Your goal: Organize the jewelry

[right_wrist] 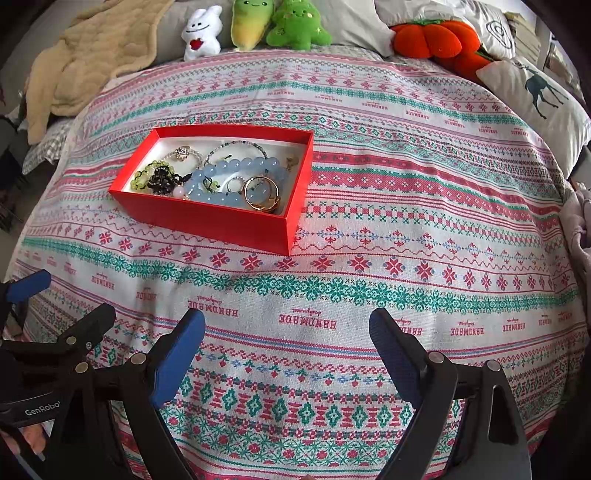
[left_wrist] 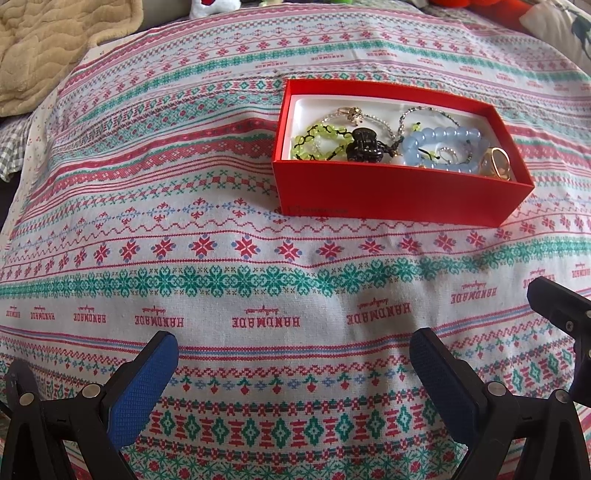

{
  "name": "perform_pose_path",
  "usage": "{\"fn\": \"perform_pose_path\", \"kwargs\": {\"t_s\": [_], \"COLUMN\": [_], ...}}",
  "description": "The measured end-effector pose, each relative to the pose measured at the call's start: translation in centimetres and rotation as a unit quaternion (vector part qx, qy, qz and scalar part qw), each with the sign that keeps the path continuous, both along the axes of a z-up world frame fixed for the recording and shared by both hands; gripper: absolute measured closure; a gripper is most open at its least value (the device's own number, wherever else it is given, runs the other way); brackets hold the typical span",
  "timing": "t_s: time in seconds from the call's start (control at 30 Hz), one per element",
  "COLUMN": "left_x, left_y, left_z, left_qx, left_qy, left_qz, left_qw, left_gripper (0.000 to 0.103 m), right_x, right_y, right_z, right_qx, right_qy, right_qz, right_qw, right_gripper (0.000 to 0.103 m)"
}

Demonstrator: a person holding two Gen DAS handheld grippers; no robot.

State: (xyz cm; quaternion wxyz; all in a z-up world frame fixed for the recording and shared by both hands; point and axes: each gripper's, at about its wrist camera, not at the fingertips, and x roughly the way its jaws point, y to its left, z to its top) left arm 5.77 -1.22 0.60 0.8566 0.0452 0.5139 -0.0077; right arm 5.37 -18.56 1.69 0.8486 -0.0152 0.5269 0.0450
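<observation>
Jewelry (right_wrist: pixel 221 179) sits piled in the red box (right_wrist: pixel 207 221) mid-bed; nothing lies outside. Left tongs (left_wrist: pixel 293 373) and right tongs (right_wrist: pixel 286 350) gape wide, holding nothing.

Patterned cloth (right_wrist: pixel 406 229) lying bare between both grippers and red box (right_wrist: pixel 207 221); nothing blocking straight approach. Left gripper (left_wrist: pixel 293 373) and right gripper (right_wrist: pixel 286 354) both spread wide, hovering over bare cloth. Box walls standing up around jewelry, top open, so entry from above only. Inside crowded: blue bead bracelet (right_wrist: pixel 236 170), gold ring (right_wrist: pixel 260 194), black claw clip (left_wrist: pixel 364 146), green bead bracelet (left_wrist: pixel 317 142) touching, overlapping. Plush toys (right_wrist: pixel 255 26) and beige blanket (right_wrist: pixel 85 62) sitting along far edge, well apart from box.
</observation>
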Motion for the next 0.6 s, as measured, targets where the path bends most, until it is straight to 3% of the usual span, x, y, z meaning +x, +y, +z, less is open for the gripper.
{"fn": "perform_pose_path", "kwargs": {"t_s": [0.6], "left_x": [-0.47], "left_y": [-0.35], "left_z": [-0.17], "left_qx": [-0.009], "left_qy": [-0.001], "left_qz": [-0.002], "left_qw": [1.0000], "left_gripper": [0.000], "right_x": [-0.05], "right_y": [-0.20], "right_z": [-0.06], "right_qx": [0.000], "right_qy": [-0.002], "right_qz": [-0.003], "right_qw": [1.000], "right_gripper": [0.011]}}
